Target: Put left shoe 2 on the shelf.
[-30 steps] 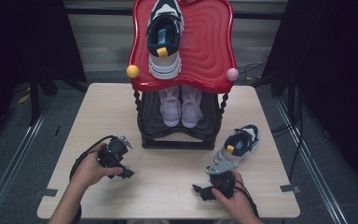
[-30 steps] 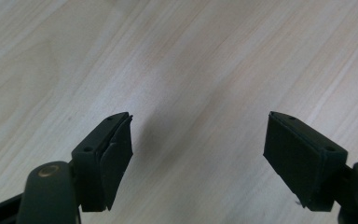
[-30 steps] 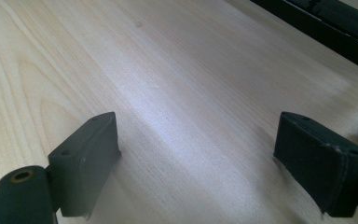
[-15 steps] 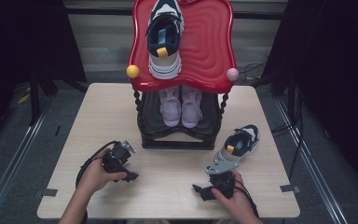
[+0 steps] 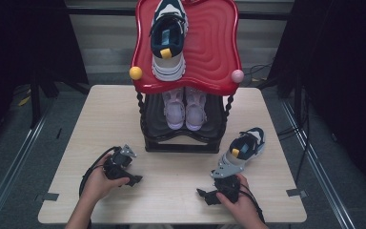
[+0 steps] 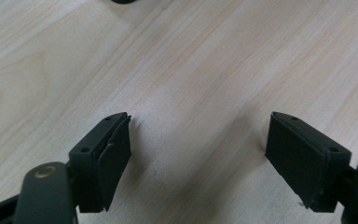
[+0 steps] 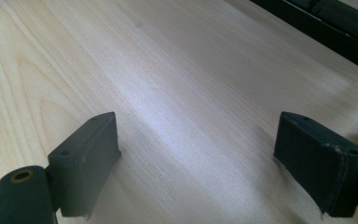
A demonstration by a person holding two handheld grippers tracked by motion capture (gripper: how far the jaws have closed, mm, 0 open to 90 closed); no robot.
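Sneaker lies on the table, just right of the shoe rack foot, heel towards the person. Right gripper rests just in front of it, jaws apart and empty, probably ready to grasp. Left gripper, also released and empty, sits left of the rack. The sneaker's mate occupies the rack's red top.

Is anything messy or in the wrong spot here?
One sneaker lies alone on the table, angled, beside the rack's foot. Its match sits by itself on the red top shelf, while the lilac pair stands neatly together on the lower shelf. Nothing looks spilled or broken.
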